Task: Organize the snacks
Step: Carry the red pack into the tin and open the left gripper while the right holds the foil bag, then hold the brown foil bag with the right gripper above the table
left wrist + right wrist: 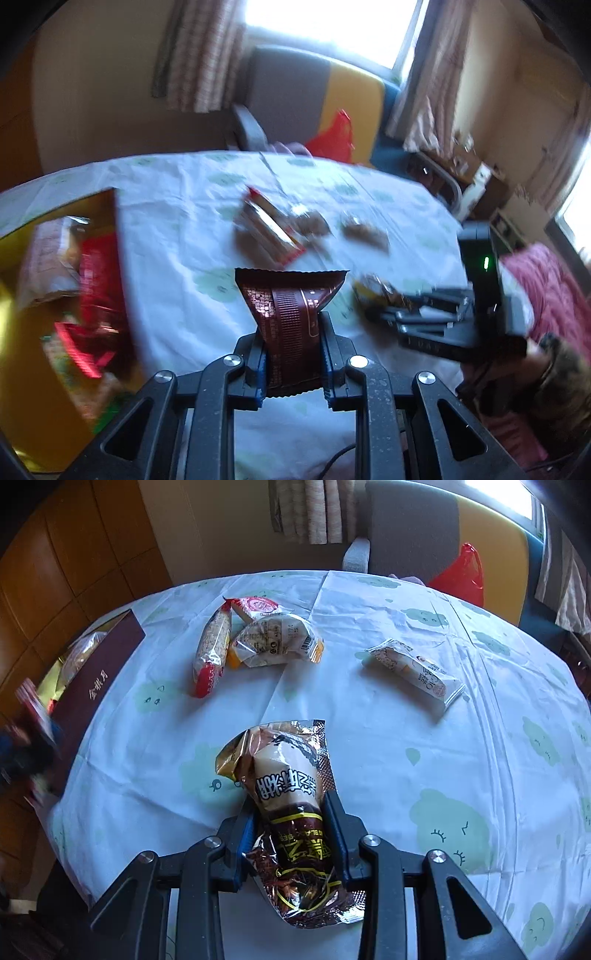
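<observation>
My left gripper [291,354] is shut on a dark red snack packet [291,314] and holds it above the table. My right gripper [291,834] is shut on a brown and cream snack packet [288,805] just above the cloth; it also shows in the left wrist view [376,314]. A maroon gift box [92,690] with gold lining holds several snacks at the table's left edge [55,258]. Loose on the cloth lie a long red-ended packet [210,650], a round clear packet [273,638], a red-topped packet [258,605] and a white packet [417,672].
The round table [369,738] has a pale cloth with green cloud prints. A grey and yellow chair [424,535] with a red plastic bag [461,576] stands behind it. A window with curtains [207,55] is behind, and a pink bed cover [546,295] at the right.
</observation>
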A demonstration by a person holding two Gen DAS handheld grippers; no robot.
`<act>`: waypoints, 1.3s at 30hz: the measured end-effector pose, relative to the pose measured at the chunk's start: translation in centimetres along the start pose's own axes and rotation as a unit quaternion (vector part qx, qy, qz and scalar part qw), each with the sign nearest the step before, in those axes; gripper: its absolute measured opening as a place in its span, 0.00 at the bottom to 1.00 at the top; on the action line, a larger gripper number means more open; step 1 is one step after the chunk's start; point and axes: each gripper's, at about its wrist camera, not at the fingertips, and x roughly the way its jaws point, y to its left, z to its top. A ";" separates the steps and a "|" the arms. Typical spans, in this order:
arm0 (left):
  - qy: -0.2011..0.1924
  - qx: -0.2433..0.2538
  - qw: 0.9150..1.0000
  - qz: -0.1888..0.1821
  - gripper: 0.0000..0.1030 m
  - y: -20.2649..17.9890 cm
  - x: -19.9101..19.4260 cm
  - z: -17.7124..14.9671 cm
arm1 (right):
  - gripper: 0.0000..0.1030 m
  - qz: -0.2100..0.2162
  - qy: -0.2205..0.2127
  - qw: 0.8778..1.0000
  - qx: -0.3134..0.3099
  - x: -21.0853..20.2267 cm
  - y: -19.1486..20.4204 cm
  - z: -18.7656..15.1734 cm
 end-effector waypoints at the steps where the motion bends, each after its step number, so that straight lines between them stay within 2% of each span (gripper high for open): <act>1: -0.011 -0.020 1.000 0.008 0.22 1.5 -1.3 0.6 | 0.35 -0.004 0.001 1.000 -0.005 0.0 0.1 0.0; 4: -0.031 -0.075 0.996 0.041 0.22 6.0 -4.3 1.8 | 0.35 -0.006 -0.001 1.000 -0.003 0.0 0.1 0.0; 8: -0.045 -0.141 0.983 0.110 0.22 13.5 -7.4 2.8 | 0.35 -0.001 -0.012 1.000 0.008 -0.1 -0.1 -0.3; 12: -0.026 -0.198 0.967 0.156 0.22 19.7 -7.4 2.8 | 0.35 -0.005 -0.012 1.000 0.005 -0.1 0.1 -0.2; 16: -0.005 -0.229 0.956 0.185 0.22 23.1 -6.0 2.5 | 0.35 -0.008 -0.014 1.000 0.004 -0.1 0.2 -0.2; 17: -0.001 -0.231 0.955 0.185 0.22 23.7 -5.6 2.4 | 0.35 -0.009 -0.016 1.000 0.005 -0.1 0.2 -0.3; 25: 0.025 -0.233 0.949 0.213 0.23 26.6 -1.3 4.7 | 0.35 -0.014 -0.014 1.000 0.001 -0.1 0.3 -0.3; 27: 0.028 -0.240 0.945 0.222 0.32 27.4 -0.3 5.1 | 0.35 -0.016 -0.014 1.000 0.001 -0.1 0.4 -0.2; 30: 0.030 -0.247 0.939 0.237 0.34 27.9 0.2 5.4 | 0.35 -0.018 -0.015 1.000 0.000 -0.1 0.4 -0.2; 37: 0.006 -0.237 0.928 0.288 0.34 25.0 -1.7 4.0 | 0.35 -0.024 -0.020 1.000 -0.003 -0.1 0.5 -0.4; 39: -0.001 -0.233 0.927 0.293 0.34 23.6 -2.6 3.2 | 0.36 -0.023 -0.023 0.999 0.000 -0.1 0.5 -0.4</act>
